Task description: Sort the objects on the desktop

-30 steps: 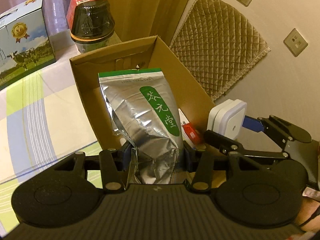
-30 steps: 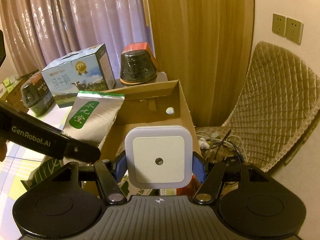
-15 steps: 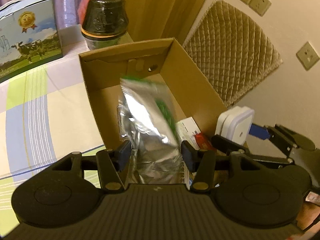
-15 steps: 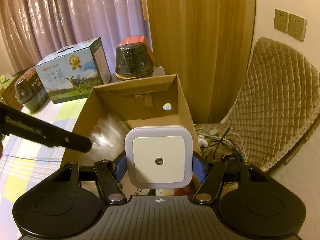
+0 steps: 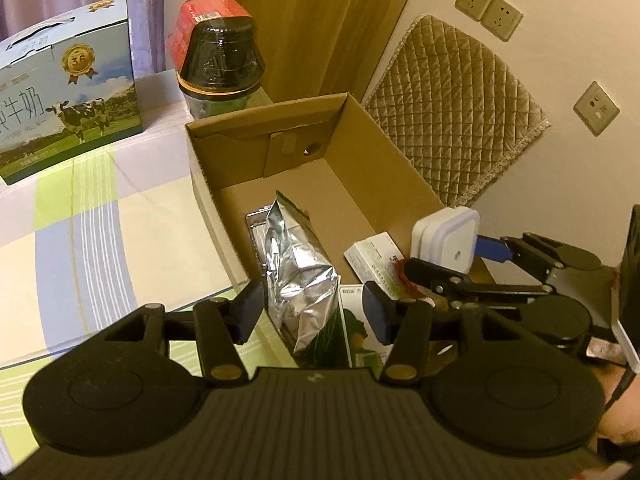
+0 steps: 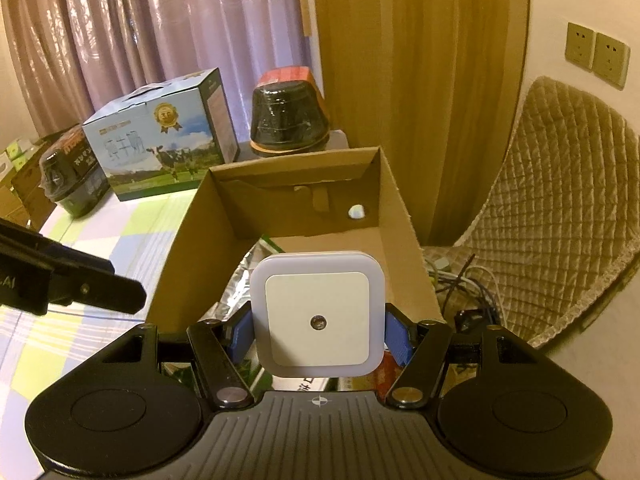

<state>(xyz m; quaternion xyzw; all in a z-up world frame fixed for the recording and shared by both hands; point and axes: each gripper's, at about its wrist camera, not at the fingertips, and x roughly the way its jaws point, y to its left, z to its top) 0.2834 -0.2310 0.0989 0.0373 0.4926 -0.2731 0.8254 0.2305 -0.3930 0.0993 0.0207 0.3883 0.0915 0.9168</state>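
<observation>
Right wrist view: right gripper [image 6: 318, 330] grasps night light [image 6: 318, 314] over box [image 6: 404, 216]; left gripper [image 5: 312, 306] released; next, lower and release.

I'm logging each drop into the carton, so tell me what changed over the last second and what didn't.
The left tongs opened and let go of the silver foil pouch, which dropped from upright between the fingers down into the cardboard box and now lies low inside it. The right tongs stay shut on the white square night light, held over the box's near end.
</observation>
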